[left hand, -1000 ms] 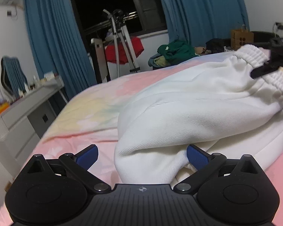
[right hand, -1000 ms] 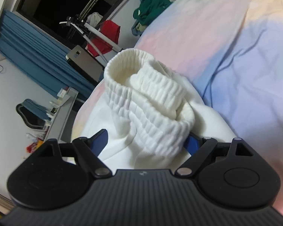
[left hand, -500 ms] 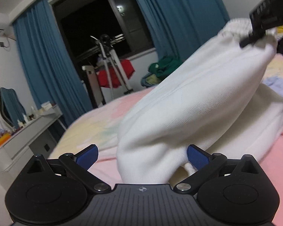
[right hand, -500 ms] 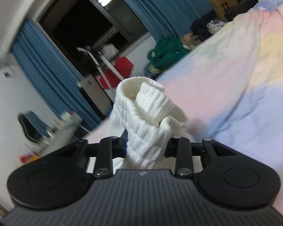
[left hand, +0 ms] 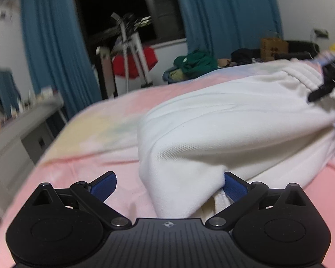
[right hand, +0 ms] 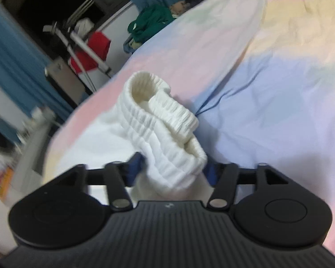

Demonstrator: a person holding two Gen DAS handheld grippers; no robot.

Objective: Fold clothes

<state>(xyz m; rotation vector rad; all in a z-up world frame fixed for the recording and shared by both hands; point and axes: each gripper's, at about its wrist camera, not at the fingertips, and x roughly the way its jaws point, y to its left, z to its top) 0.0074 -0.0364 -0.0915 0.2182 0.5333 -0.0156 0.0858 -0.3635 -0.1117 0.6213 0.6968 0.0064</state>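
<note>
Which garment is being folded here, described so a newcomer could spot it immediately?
On the pastel bedspread lies a bulky white garment, with the right gripper at its ribbed elastic waistband. It is the only clothing on the bed; the green clothes are piled beyond it.

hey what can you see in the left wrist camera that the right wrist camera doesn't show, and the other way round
Only the left wrist view shows the left gripper, jaws spread wide with the garment's near fold between them, and the brown box across the room.

Only the right wrist view shows the right gripper closed on the ribbed waistband, and the blue patch of the bedsheet.

Both show the white garment, the green clothes pile, the red cloth on the rack and the blue curtains.
</note>
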